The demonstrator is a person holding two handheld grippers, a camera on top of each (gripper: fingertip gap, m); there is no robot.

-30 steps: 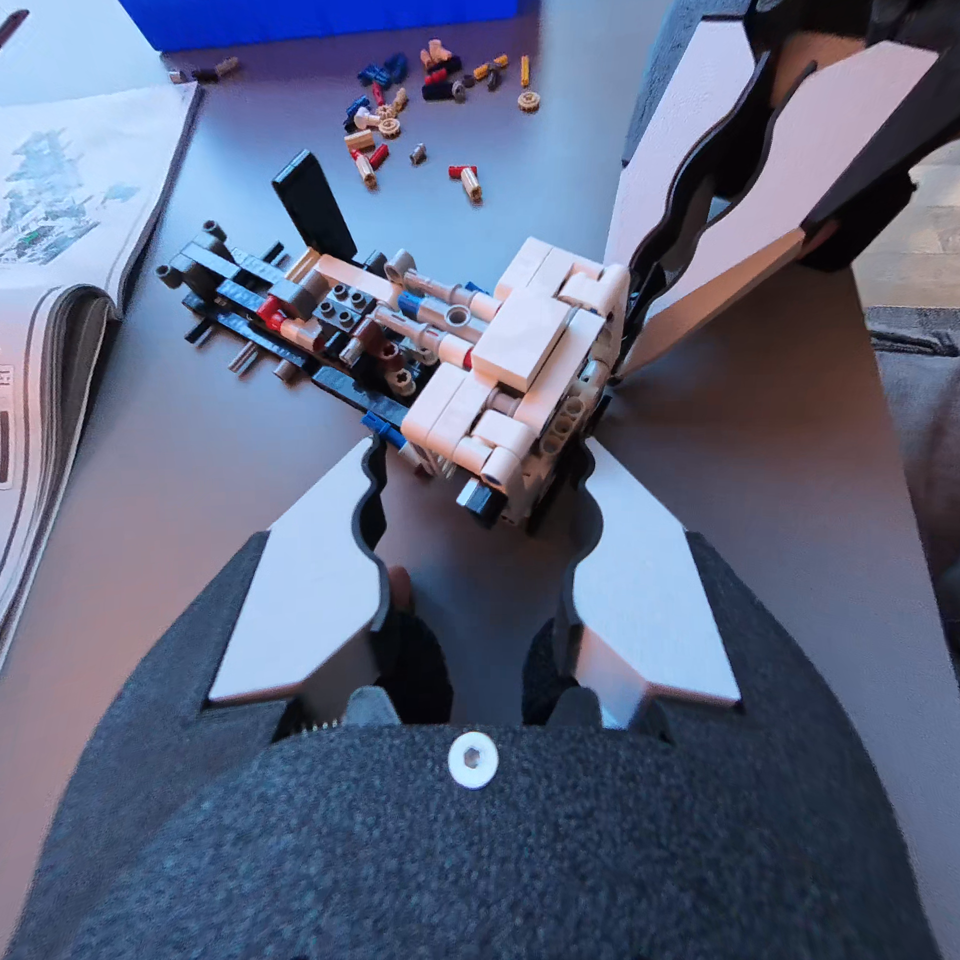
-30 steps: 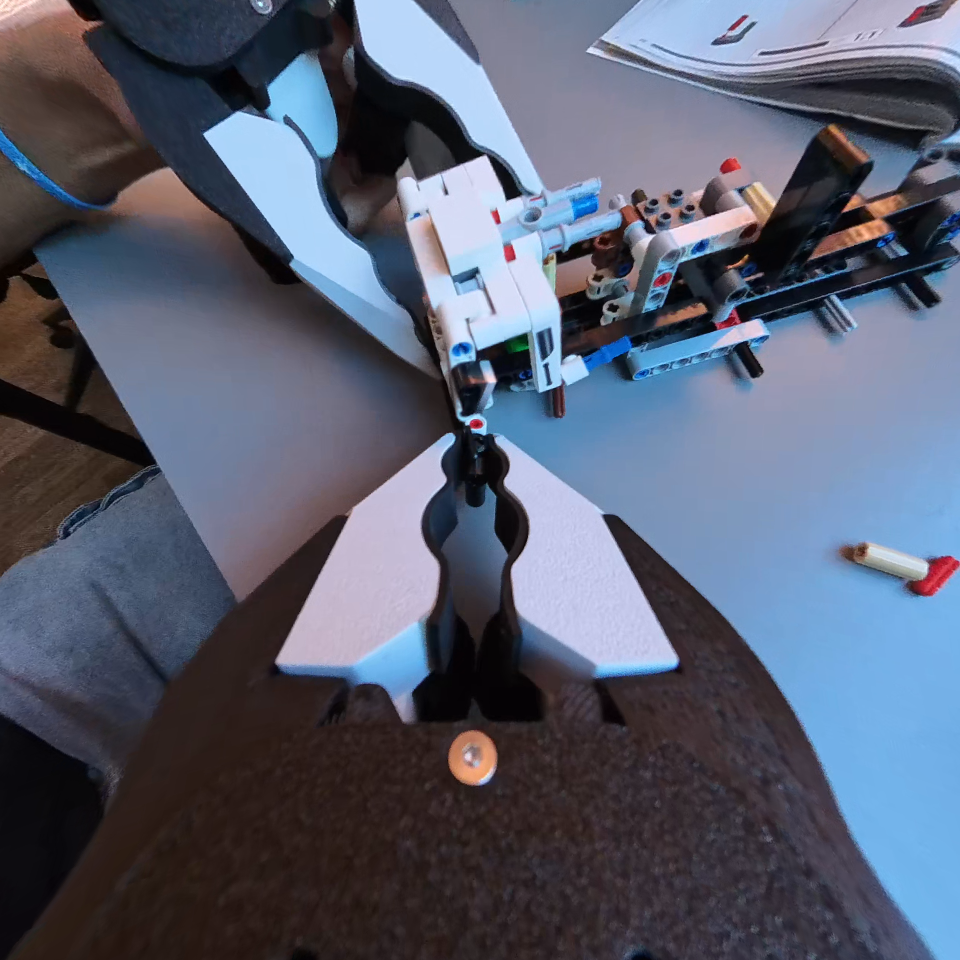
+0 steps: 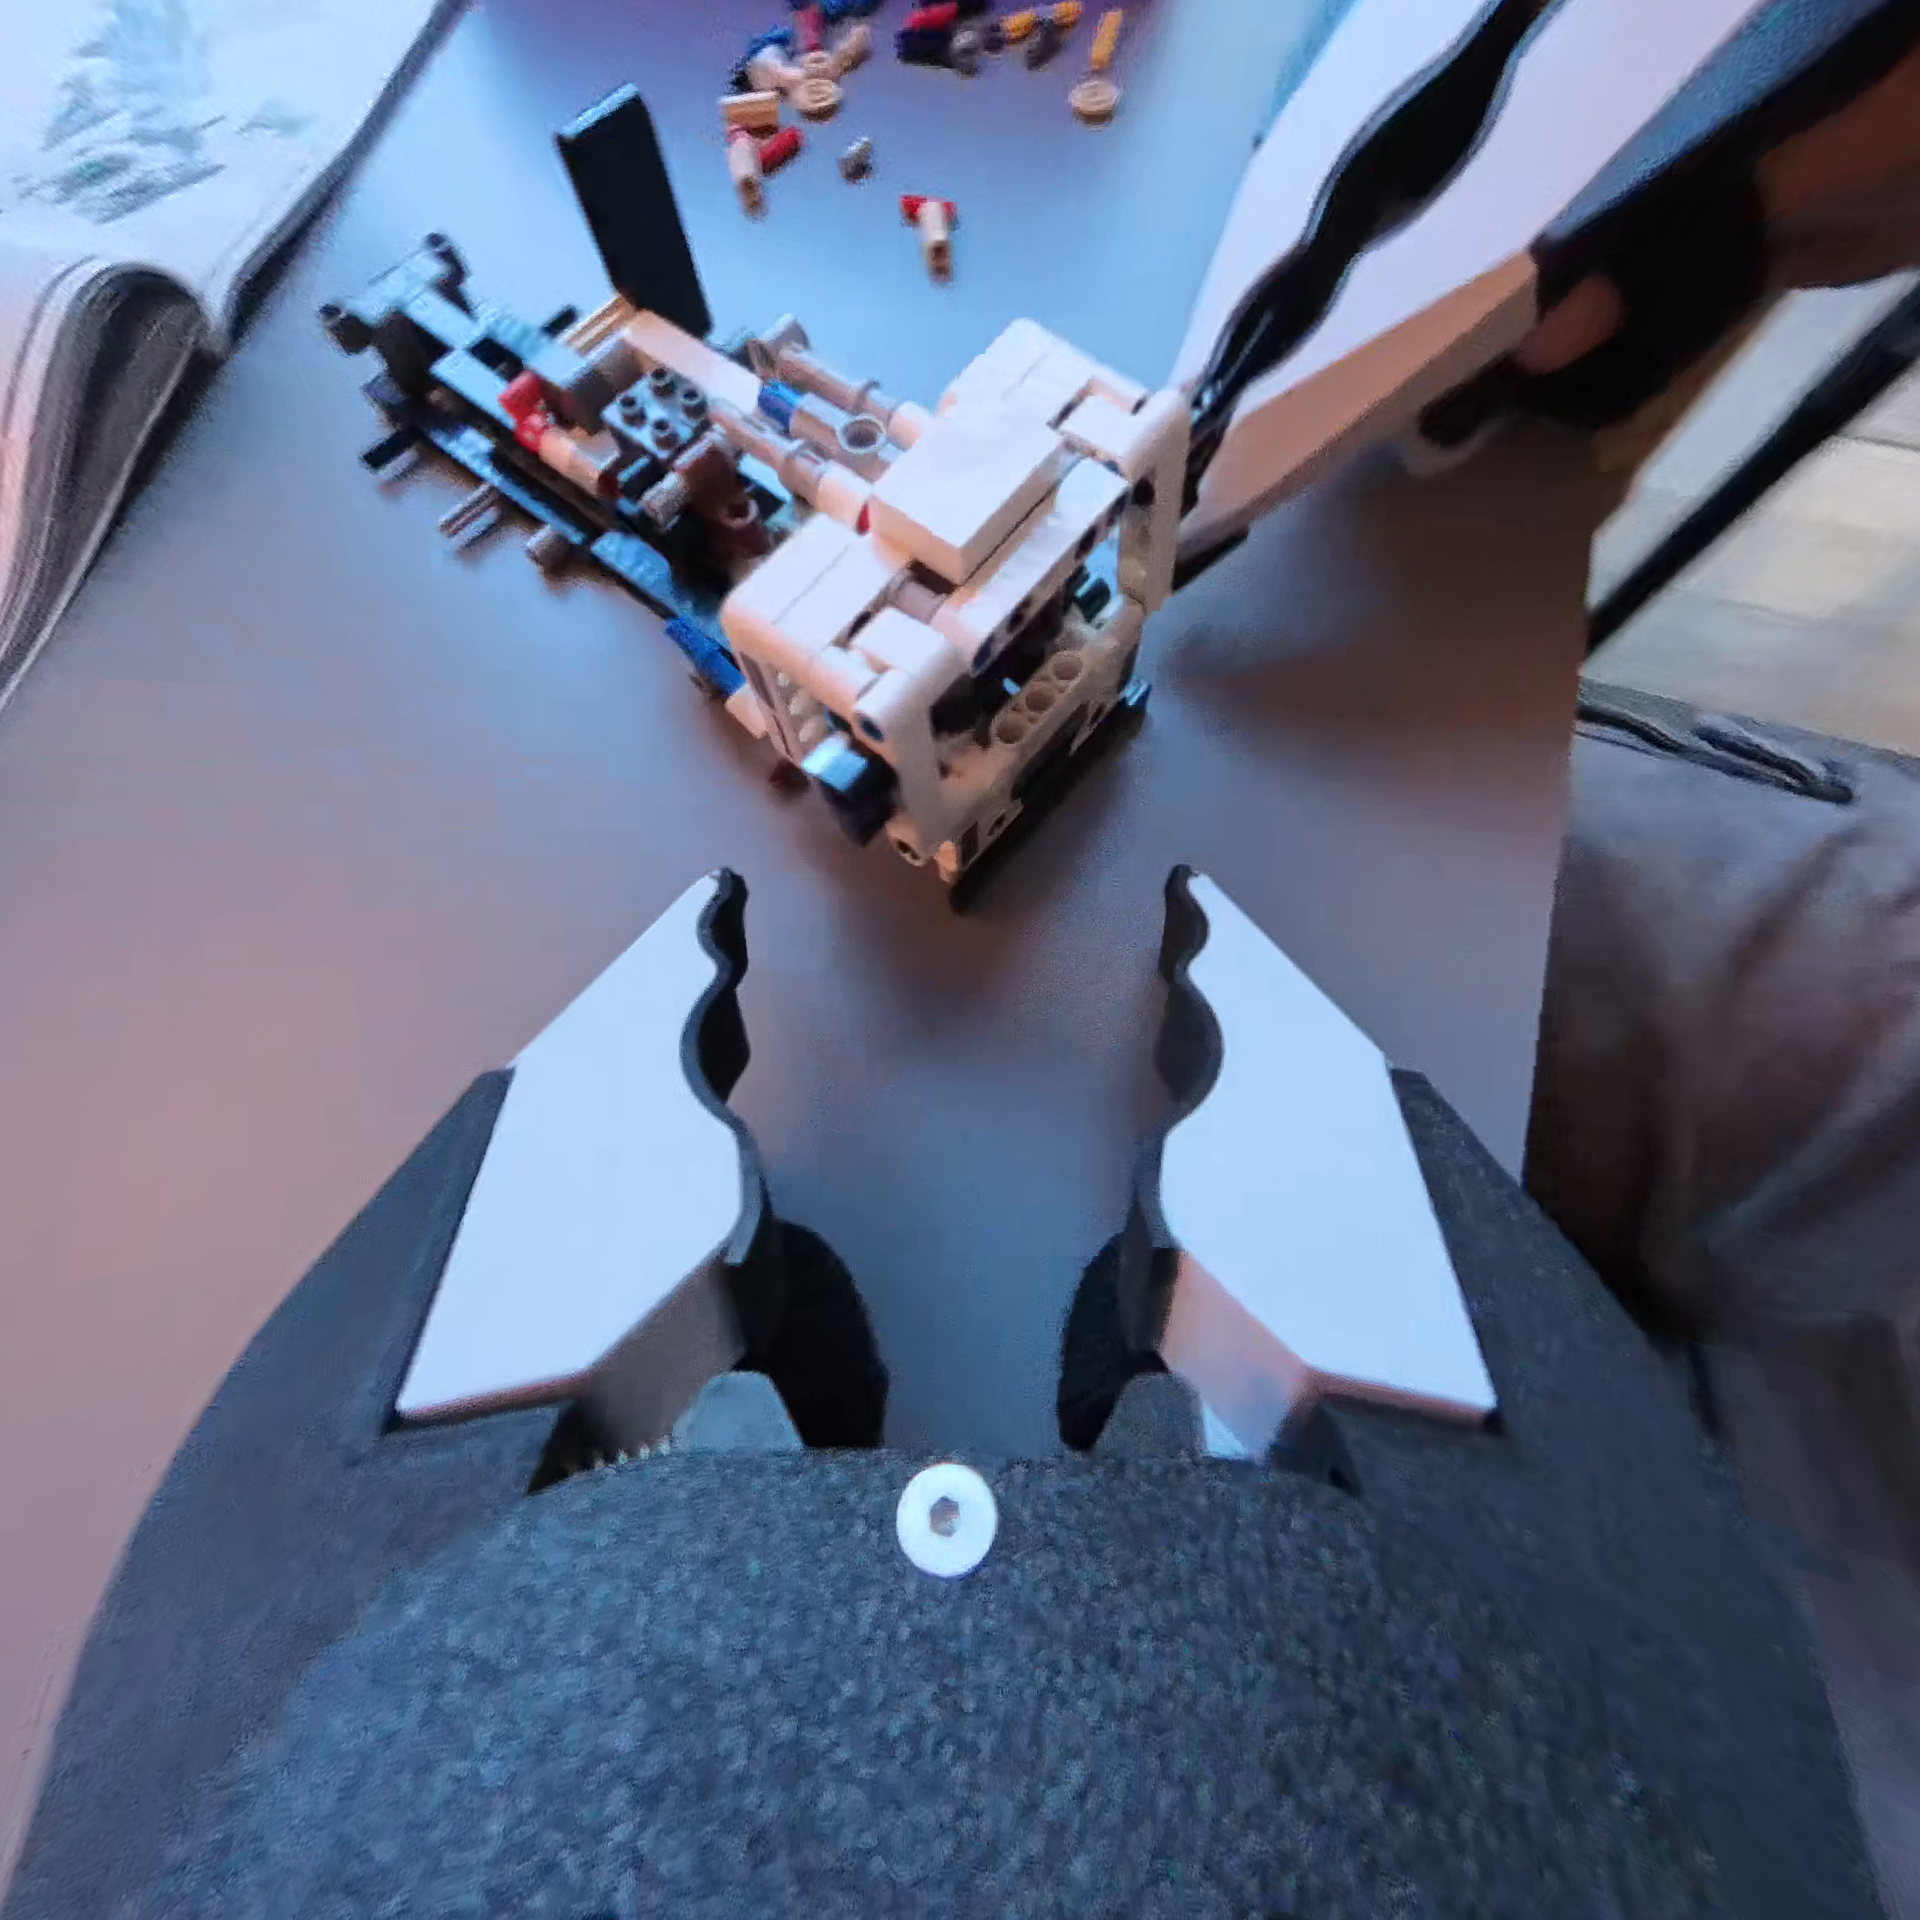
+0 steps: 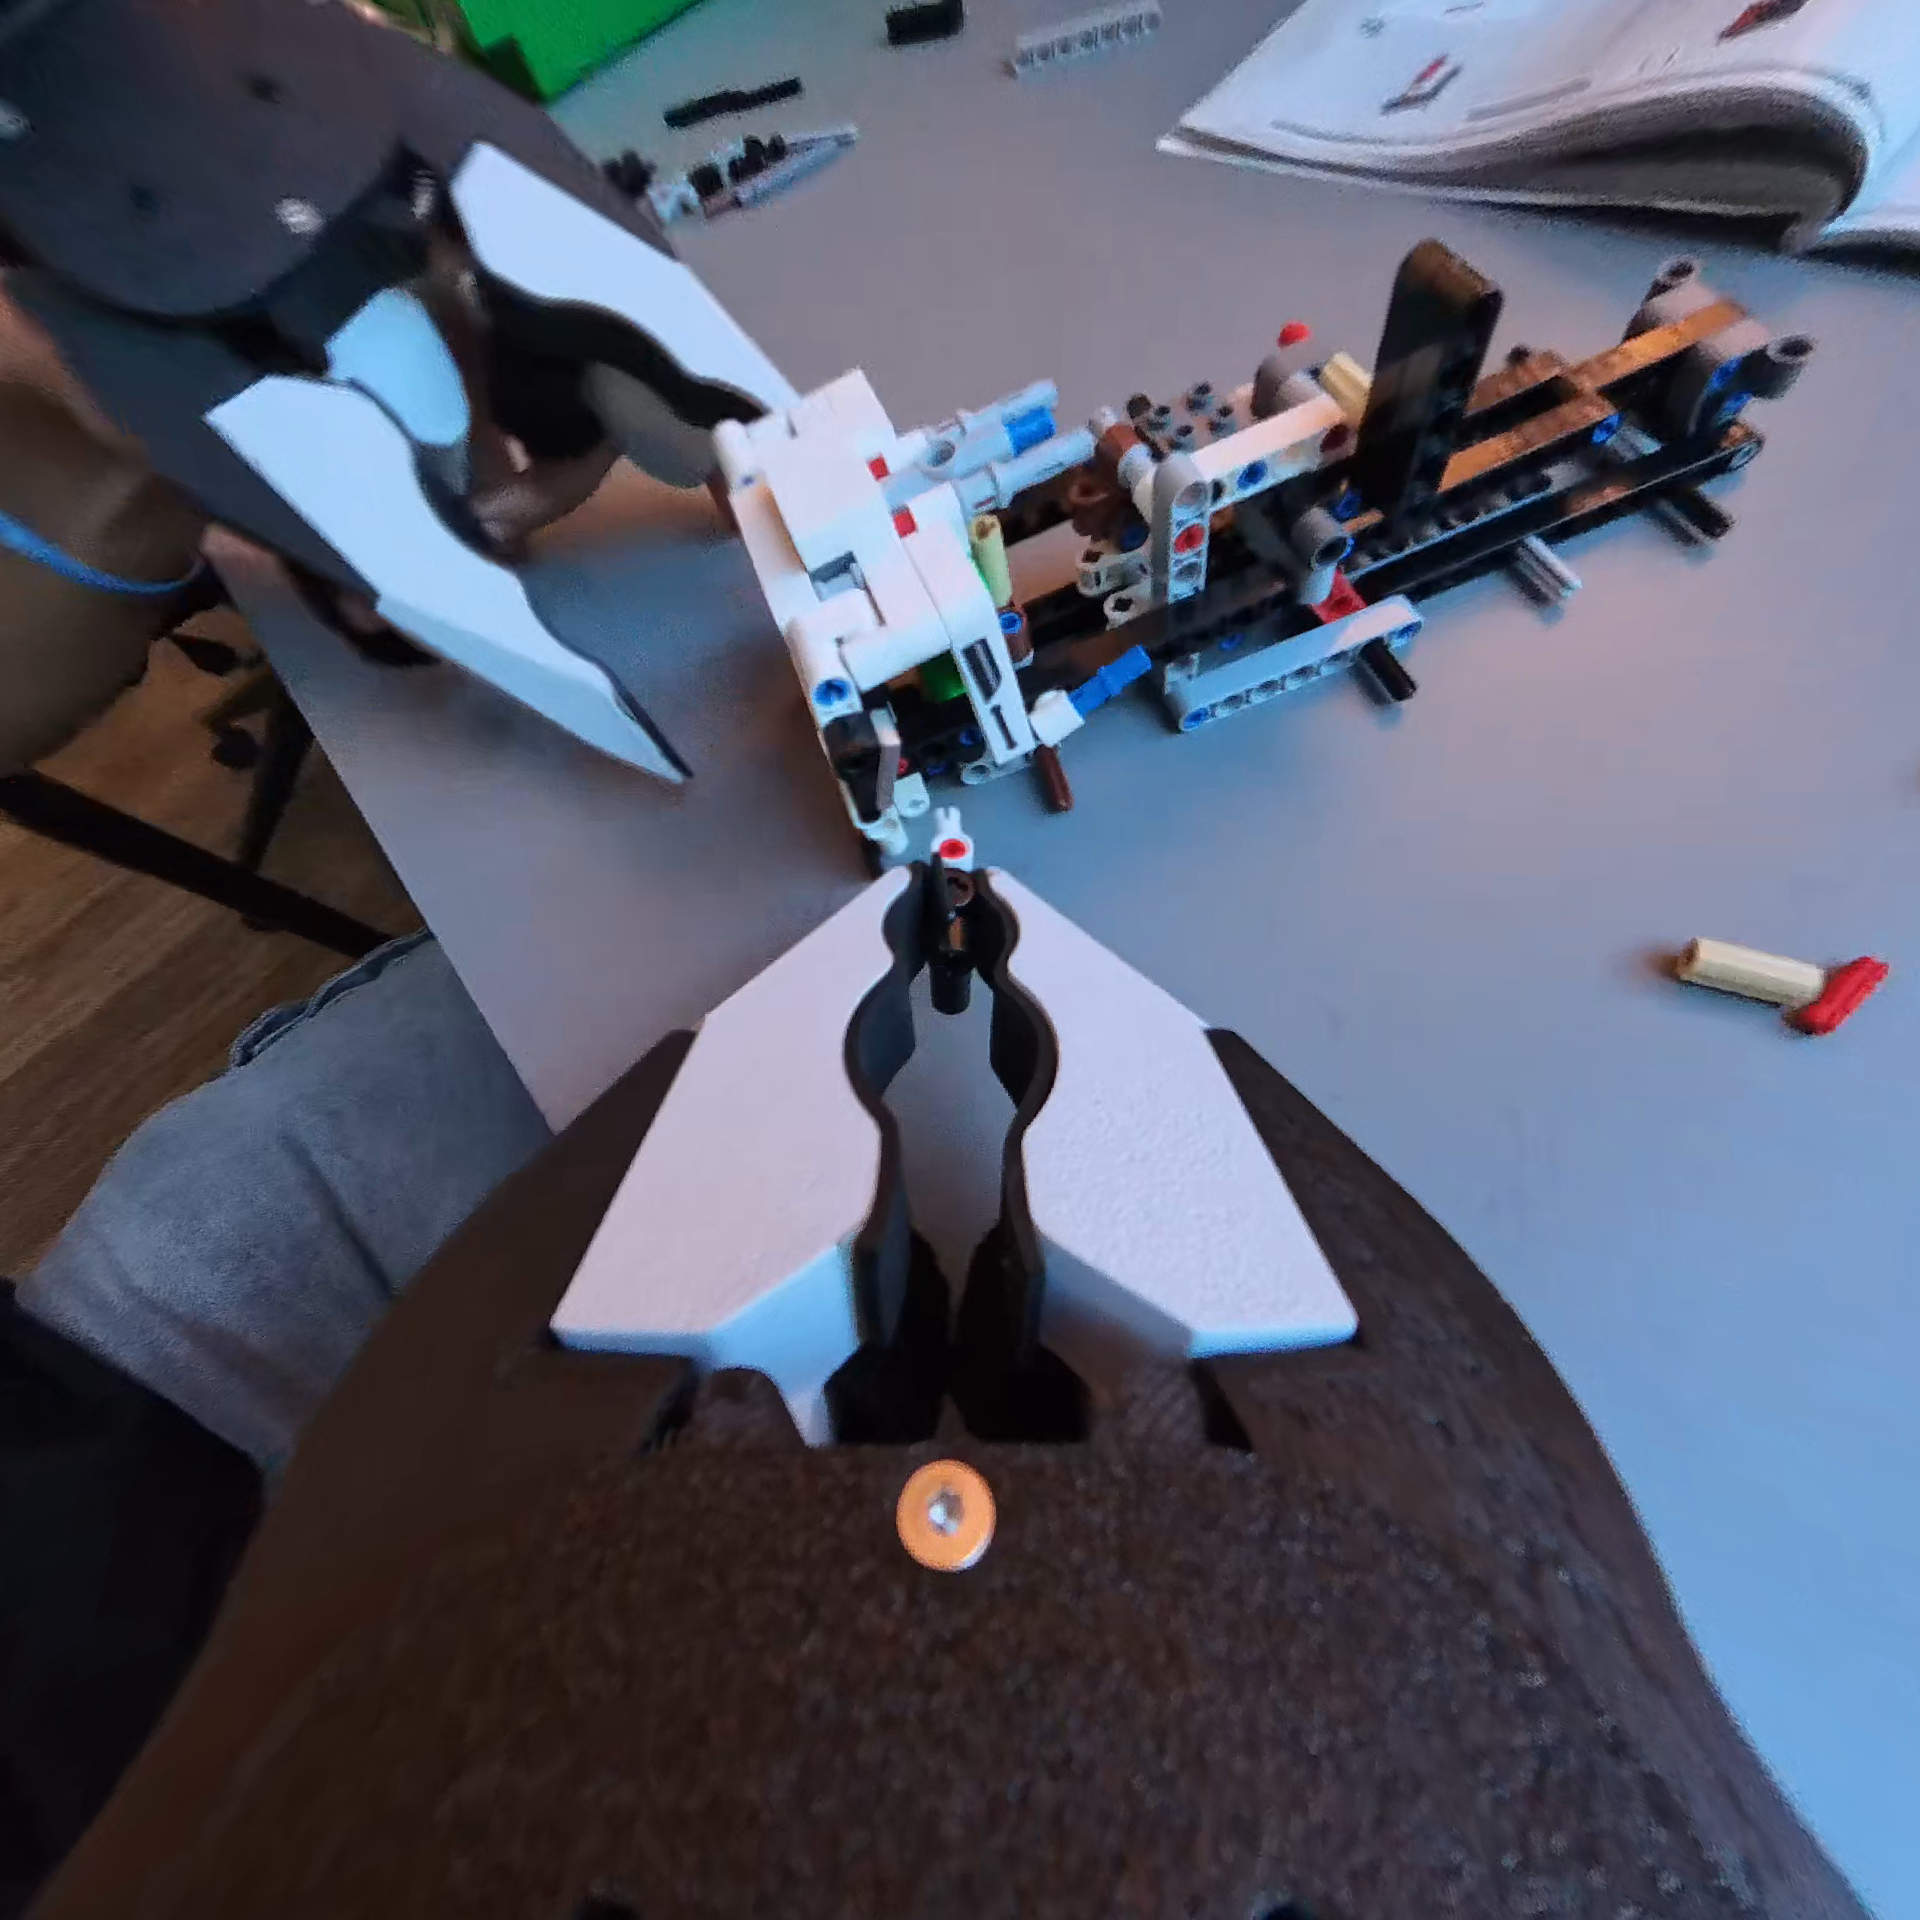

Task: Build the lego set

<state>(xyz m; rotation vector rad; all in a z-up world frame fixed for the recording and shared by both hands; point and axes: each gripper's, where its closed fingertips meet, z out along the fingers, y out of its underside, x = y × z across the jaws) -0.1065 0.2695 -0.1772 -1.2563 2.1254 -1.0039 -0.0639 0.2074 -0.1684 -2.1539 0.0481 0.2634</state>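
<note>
The Lego model [image 3: 966,509], a white cab on a long black chassis, lies on the dark table [image 3: 312,831]. My left gripper [image 3: 954,894] is open and empty, its tips just short of the cab's front. In the right wrist view my right gripper [image 4: 951,883] is shut on a small black pin piece [image 4: 948,940] with a white and red tip. That tip hovers just off the cab's lower front corner [image 4: 883,800]. The left gripper [image 4: 717,587] shows open beside the cab. The right gripper [image 3: 1226,395] shows behind the cab in the left wrist view.
An open instruction booklet [image 3: 114,208] [image 4: 1558,114] lies beyond the chassis. Several loose small pieces [image 3: 831,94] lie at the far side. A tan and red pin [image 4: 1777,982] lies to the right. The table edge [image 4: 416,883] and a person's leg [image 4: 260,1195] are close at the left.
My left gripper, whose fingers flanked the cab, has drawn back and opened wider. My right gripper has backed off slightly, so the held piece no longer touches the cab.
</note>
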